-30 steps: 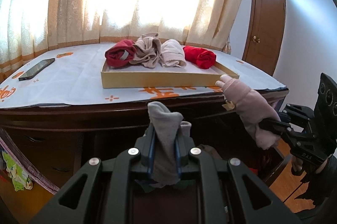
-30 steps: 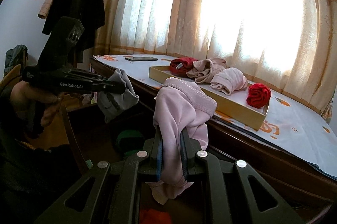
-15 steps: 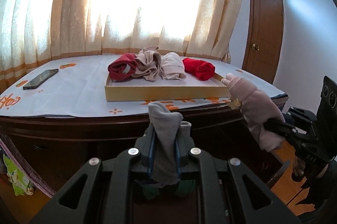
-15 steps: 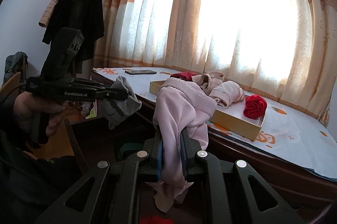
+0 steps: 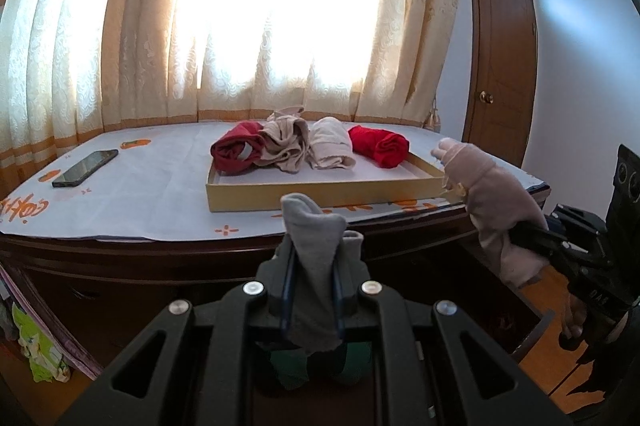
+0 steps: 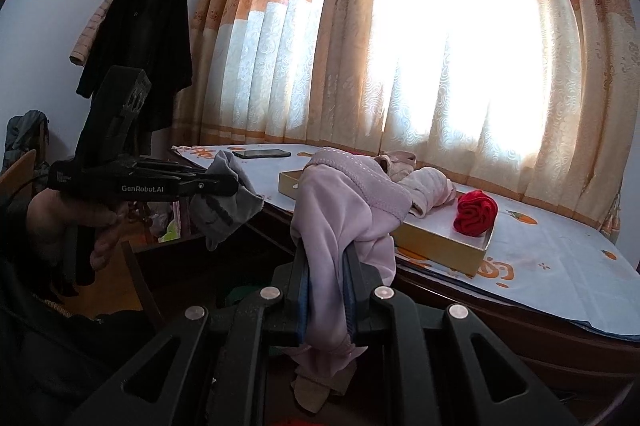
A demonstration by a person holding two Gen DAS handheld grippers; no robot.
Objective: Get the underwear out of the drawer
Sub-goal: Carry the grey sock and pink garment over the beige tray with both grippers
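Note:
My left gripper (image 5: 312, 266) is shut on a grey underwear (image 5: 314, 246), held in front of the dark wooden dresser's edge; both also show in the right wrist view, the gripper (image 6: 224, 184) and the grey underwear (image 6: 224, 210). My right gripper (image 6: 326, 266) is shut on a pink underwear (image 6: 344, 210), lifted beside the dresser; it shows at the right of the left wrist view (image 5: 492, 202). A shallow yellow tray (image 5: 320, 192) on the dresser top holds several rolled garments, red (image 5: 380, 146) and beige (image 5: 332, 144). The open drawer lies below, mostly hidden.
A black phone (image 5: 86, 168) lies on the white cloth at the dresser's left. Curtains (image 5: 280, 26) hang behind the dresser. A wooden door (image 5: 500, 66) stands at the right. A black coat (image 6: 140, 54) hangs on the left wall.
Both grippers have risen with their garments, so the dresser top and tray now sit lower in both views. The grips have not changed.

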